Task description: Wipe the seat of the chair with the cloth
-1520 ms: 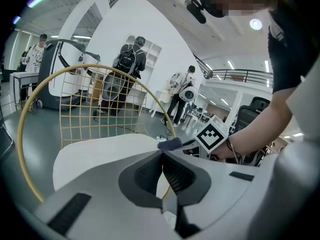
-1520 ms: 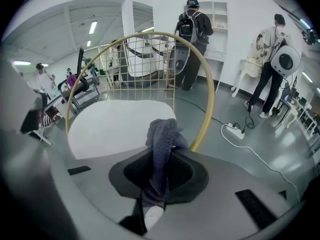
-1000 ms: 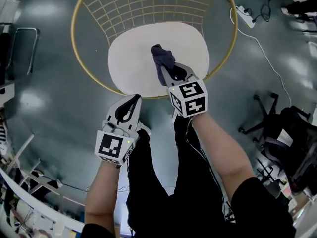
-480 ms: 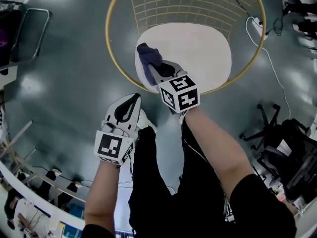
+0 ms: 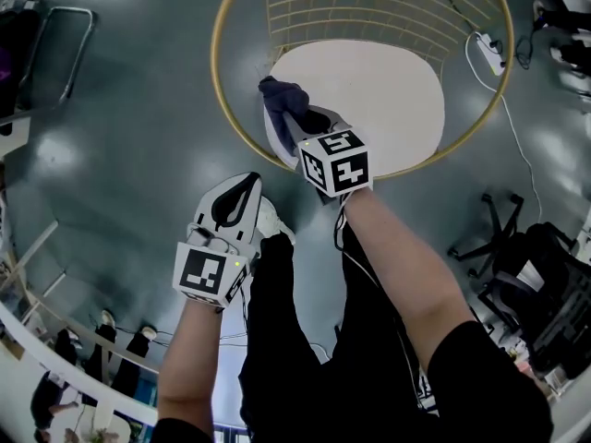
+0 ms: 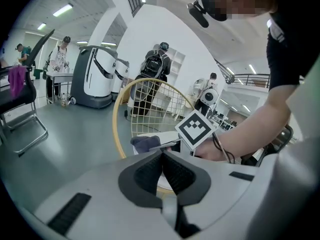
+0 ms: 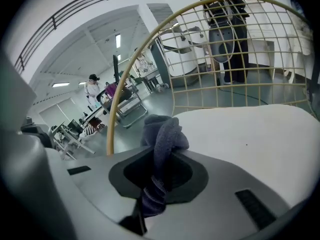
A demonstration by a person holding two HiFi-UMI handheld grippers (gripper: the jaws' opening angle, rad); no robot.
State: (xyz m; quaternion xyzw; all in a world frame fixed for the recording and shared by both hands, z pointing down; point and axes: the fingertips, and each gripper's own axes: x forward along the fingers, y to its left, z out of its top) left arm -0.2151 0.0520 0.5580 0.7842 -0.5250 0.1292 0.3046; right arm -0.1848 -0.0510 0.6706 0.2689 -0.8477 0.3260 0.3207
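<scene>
Right gripper [image 5: 292, 121] clamped on dark blue bunched fabric cloth [image 5: 280, 95] | cloth ahead of its tips, at round white chair seat [image 5: 388, 90] edge, gold wire frame [image 5: 222, 81] just left | left gripper [image 5: 242, 187] closed, empty, well behind | risk: stroke likely overruns edge; wad may snag frame, slipping loose

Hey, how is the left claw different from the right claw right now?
The right claw is shut on the dark cloth; the left claw is shut on nothing. The right claw reaches over the left edge of the white seat; the left claw hangs back over the floor, off the seat. Both are the same white build, jaws together.
</scene>
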